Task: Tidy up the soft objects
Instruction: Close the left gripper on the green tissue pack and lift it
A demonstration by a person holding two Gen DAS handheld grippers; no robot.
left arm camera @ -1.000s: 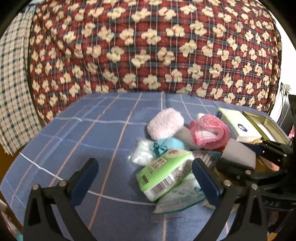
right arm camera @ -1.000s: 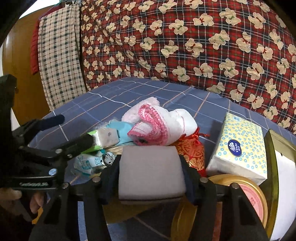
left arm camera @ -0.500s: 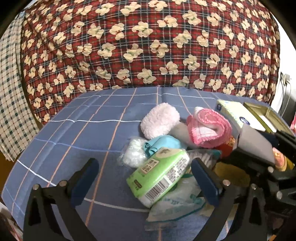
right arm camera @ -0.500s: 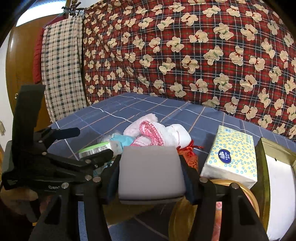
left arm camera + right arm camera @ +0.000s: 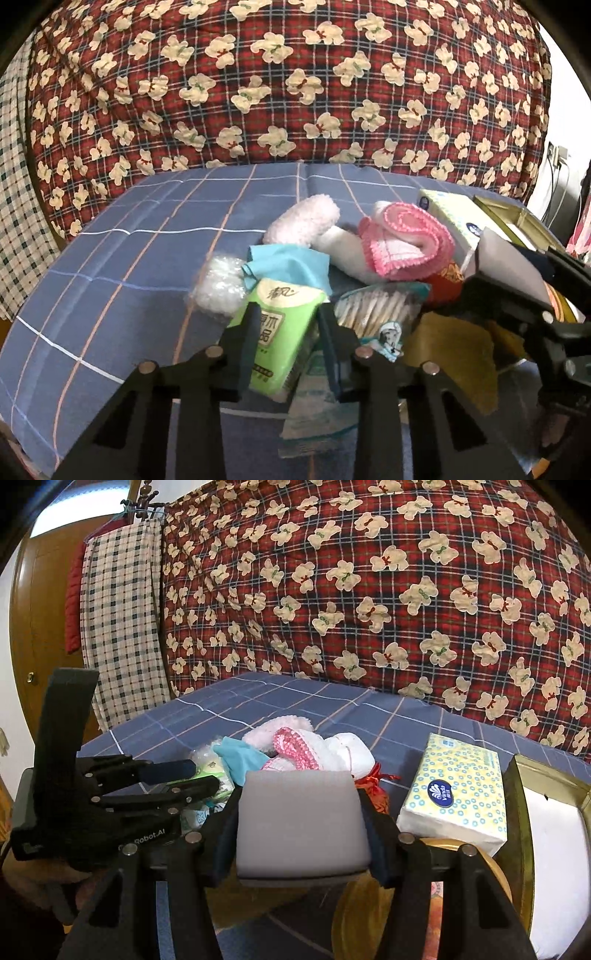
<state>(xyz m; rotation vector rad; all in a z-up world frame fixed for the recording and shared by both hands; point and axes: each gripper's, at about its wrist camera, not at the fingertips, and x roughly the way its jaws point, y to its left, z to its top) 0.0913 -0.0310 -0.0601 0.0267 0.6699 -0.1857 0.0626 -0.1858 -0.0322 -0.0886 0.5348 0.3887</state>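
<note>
The left gripper (image 5: 286, 332) has just been closing and now pinches the green plastic tissue pack (image 5: 280, 325) at the near edge of the pile on the blue checked cloth (image 5: 110, 266), while the right gripper (image 5: 303, 830) clamps a grey foam block (image 5: 301, 823). The pack's wrapper looks slick and squashy, so it could slide out on the lift. It might also drag the teal cloth (image 5: 291, 264) and cotton swab bag (image 5: 376, 306) touching it.

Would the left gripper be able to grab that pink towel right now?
Probably not: the left gripper has just closed on the green pack, so its jaws are full. The pink towel lies beyond, uncovered.
</note>
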